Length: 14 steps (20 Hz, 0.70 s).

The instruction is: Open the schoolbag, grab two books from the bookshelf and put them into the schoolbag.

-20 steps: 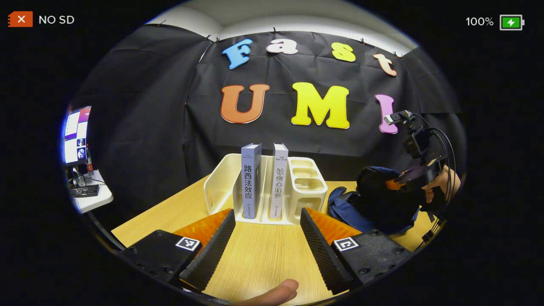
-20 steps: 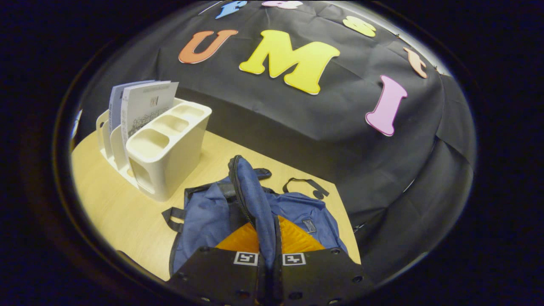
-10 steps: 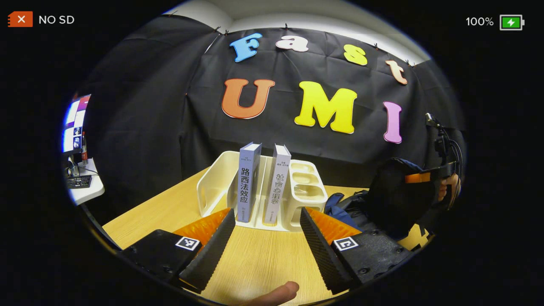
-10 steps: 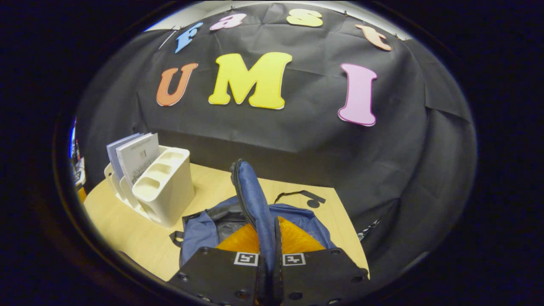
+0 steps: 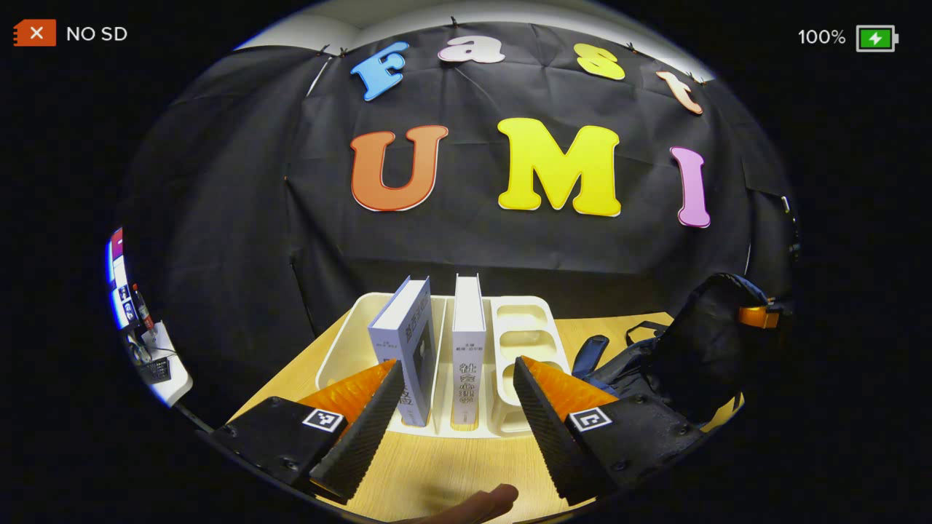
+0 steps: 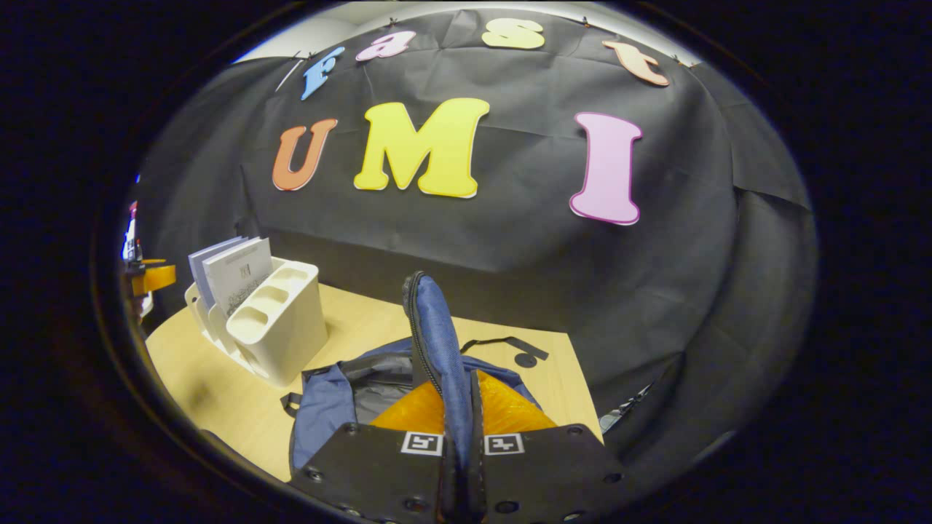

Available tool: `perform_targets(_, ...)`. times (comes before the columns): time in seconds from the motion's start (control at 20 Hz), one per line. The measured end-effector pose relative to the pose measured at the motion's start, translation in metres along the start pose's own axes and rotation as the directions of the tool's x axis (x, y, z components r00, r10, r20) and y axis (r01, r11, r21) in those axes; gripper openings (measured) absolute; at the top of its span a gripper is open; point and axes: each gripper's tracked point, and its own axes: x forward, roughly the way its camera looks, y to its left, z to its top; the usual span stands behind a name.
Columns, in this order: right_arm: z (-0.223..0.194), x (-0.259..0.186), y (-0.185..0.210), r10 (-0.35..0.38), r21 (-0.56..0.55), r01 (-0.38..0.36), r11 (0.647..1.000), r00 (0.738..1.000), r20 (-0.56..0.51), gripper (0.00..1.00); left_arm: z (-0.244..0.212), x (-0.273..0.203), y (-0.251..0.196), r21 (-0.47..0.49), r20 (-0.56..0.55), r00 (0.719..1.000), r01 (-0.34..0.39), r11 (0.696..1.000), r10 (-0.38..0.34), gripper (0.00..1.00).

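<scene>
Two books stand upright in a cream bookshelf (image 5: 524, 327) on the wooden table: a grey-blue book (image 5: 408, 342) and a white book (image 5: 468, 342). My left gripper (image 5: 457, 367) is open, its fingertips level with the books' lower spines on either side, touching neither. In the right gripper view, my right gripper (image 6: 459, 415) is shut on the blue schoolbag's zippered flap (image 6: 435, 335) and holds it upright, baring the grey lining (image 6: 378, 393). The schoolbag (image 5: 692, 356) lies right of the shelf, with the right gripper (image 5: 757, 316) at its raised top. The bookshelf (image 6: 280, 327) and books (image 6: 237, 273) stand left of the bag.
The wooden table (image 5: 437, 473) runs to the black cloth wall. A bag strap (image 6: 510, 346) lies on the table behind the bag. A side desk with a screen (image 5: 142, 342) sits far left. A person's fingertip (image 5: 480, 502) shows below my left gripper.
My left gripper has moved forward and higher, so its open fingers now flank the two books. My right gripper has kept hold of the bag flap and risen slightly.
</scene>
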Motion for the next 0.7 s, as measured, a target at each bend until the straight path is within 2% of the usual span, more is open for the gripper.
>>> perform_targets(0.15, -0.003, 0.0, -0.002, 0.023, -0.007, -0.023, 1.0, 1.0, 0.0, 0.06, 0.028, 0.032, -0.003, 0.028, -0.035, 0.999, -0.004, 1.0, 0.005, 0.96)
perform_targets(0.2, -0.003, -0.001, -0.003, 0.029, -0.004, -0.029, 1.0, 1.0, 0.001, 0.06, 0.034, 0.043, -0.008, 0.035, -0.057, 0.998, 0.014, 0.999, -0.012, 0.96)
perform_targets(0.35, -0.005, 0.0, -0.006, 0.043, -0.01, -0.043, 0.999, 0.999, 0.007, 0.06, 0.043, 0.074, -0.014, 0.025, -0.158, 0.987, 0.033, 0.999, -0.029, 0.95)
perform_targets(0.45, -0.008, 0.001, -0.006, 0.052, -0.015, -0.052, 0.999, 0.999, 0.005, 0.06, 0.05, 0.091, -0.013, 0.052, -0.212, 0.977, 0.044, 0.998, -0.032, 0.94)
perform_targets(0.55, -0.008, 0.001, -0.007, 0.053, -0.019, -0.053, 0.998, 0.999, 0.011, 0.06, 0.048, 0.107, -0.012, 0.065, -0.295, 0.955, 0.047, 0.997, -0.026, 0.94)
perform_targets(0.7, -0.009, 0.001, -0.007, 0.067, -0.023, -0.066, 0.998, 0.998, 0.017, 0.06, 0.03, 0.125, -0.013, 0.024, -0.437, 0.898, 0.065, 0.998, -0.048, 0.94)
